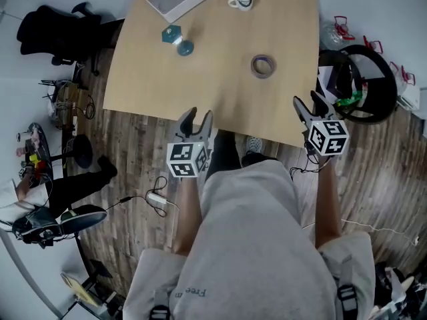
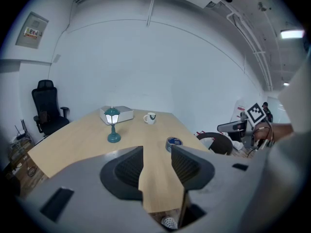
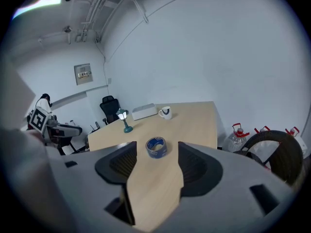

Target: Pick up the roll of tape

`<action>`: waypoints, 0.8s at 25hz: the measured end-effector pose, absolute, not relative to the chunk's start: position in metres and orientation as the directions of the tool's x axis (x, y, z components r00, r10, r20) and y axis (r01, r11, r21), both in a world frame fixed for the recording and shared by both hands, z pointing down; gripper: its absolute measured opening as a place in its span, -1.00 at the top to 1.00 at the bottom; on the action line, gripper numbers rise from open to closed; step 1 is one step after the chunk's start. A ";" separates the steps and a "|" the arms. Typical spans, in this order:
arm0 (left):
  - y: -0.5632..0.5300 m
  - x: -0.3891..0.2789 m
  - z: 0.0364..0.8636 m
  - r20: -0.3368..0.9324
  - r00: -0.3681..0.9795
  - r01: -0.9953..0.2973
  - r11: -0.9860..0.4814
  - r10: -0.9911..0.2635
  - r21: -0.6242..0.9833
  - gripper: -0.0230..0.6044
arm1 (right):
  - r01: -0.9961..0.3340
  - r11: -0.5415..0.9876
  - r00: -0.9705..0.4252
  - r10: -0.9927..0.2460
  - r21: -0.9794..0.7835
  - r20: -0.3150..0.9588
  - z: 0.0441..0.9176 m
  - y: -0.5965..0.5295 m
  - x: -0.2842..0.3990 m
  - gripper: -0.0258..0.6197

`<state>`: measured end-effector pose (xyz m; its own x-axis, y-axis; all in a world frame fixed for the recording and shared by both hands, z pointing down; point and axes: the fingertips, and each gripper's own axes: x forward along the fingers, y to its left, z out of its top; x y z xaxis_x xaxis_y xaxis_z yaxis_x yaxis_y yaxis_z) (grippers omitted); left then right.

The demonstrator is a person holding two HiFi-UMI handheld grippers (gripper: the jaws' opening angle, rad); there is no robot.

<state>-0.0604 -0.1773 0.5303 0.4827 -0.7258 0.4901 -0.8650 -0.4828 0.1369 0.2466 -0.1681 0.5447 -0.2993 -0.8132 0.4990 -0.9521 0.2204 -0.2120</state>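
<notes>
The blue roll of tape (image 1: 263,66) lies flat on the pale wooden desk (image 1: 213,92), right of centre. The right gripper (image 1: 307,103), fingers spread wide and empty, frames it, apparently lining up a grab; the left gripper (image 1: 199,119) idles, fingers apart, empty.

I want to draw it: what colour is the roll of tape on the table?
The roll of tape is blue. It shows best in the right gripper view.

A light wooden table (image 1: 220,79) stands on a dark plank floor (image 1: 133,145). White walls (image 2: 146,67), a black office chair (image 1: 53,29), and what seems a ceiling lamp (image 2: 291,34).
</notes>
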 end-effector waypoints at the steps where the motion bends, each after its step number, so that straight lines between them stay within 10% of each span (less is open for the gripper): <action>1: -0.182 -0.058 0.532 0.489 0.489 -0.861 -0.489 -0.722 0.139 0.37 | -0.952 0.231 -0.302 -0.810 -0.201 0.503 0.544 -0.175 0.247 0.09; 20: -0.239 -0.016 0.534 0.499 0.593 -0.772 -0.622 -0.632 0.129 0.37 | -0.875 0.474 -0.400 -0.582 -0.104 0.708 0.634 -0.304 0.198 0.09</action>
